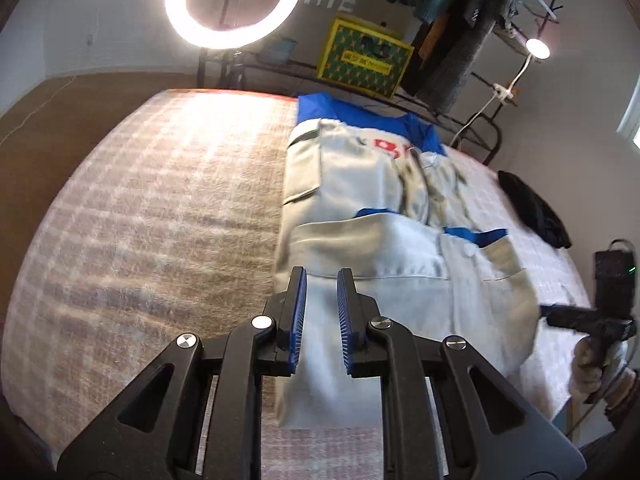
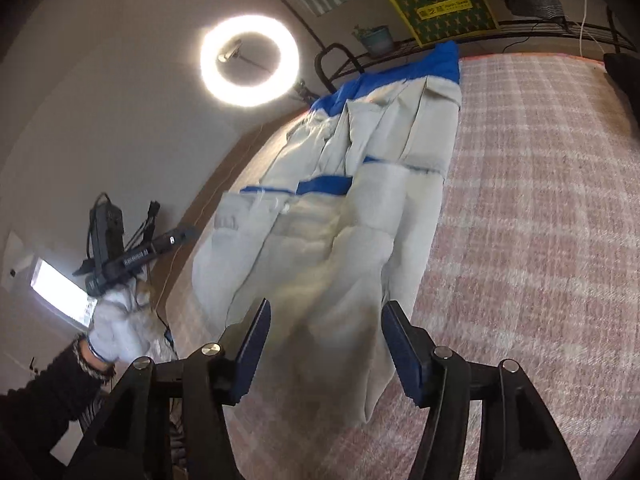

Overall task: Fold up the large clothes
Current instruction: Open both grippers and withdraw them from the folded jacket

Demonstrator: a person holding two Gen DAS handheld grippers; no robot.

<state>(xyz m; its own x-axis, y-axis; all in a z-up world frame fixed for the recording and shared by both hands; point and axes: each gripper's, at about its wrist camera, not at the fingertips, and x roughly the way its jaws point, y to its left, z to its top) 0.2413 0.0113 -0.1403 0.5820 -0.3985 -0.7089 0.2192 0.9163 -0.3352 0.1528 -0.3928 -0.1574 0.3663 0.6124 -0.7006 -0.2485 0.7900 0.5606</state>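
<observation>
A light grey work jacket (image 1: 380, 248) with blue trim and red lettering lies lengthwise on the checked blanket (image 1: 160, 220), its sides folded inward. My left gripper (image 1: 322, 276) hovers over the jacket's near hem, jaws a narrow gap apart, with no cloth pinched between the blue pads. In the right wrist view the same jacket (image 2: 320, 240) stretches away from my right gripper (image 2: 326, 308), which stands wide open above the loose, blurred near edge of the cloth. A white-gloved hand (image 2: 116, 324) carries the left gripper at the left of that view.
A lit ring light (image 1: 234, 0) stands behind the bed. A yellow-green bag (image 1: 364, 58) and a plant pot (image 2: 376, 38) sit on the metal frame at the head. Hanging clothes (image 1: 460, 20) fill the back right. A black garment (image 1: 532, 208) lies at the blanket's right edge.
</observation>
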